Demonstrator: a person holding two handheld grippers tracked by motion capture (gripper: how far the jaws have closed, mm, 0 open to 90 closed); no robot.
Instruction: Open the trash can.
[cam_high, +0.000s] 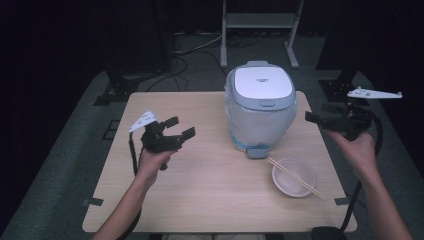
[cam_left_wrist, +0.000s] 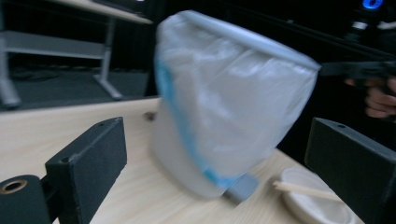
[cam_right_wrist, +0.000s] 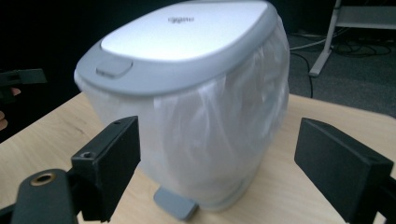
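Two claws flank a pedal bin (cam_high: 260, 107) that stands upright on the worktop (cam_high: 200, 190), lid shut, with a clear liner bag over its body. Left claw (cam_high: 176, 127) is open and empty, well apart from the bin's left side. Right claw (cam_high: 314, 118) is open and empty, just beside the bin's right side. Near the bin's grey pedal (cam_high: 258, 152) sits a bowl (cam_high: 293, 177) with chopsticks (cam_high: 296, 178) laid across it. Motion blur softens the bin in the left gripper view.
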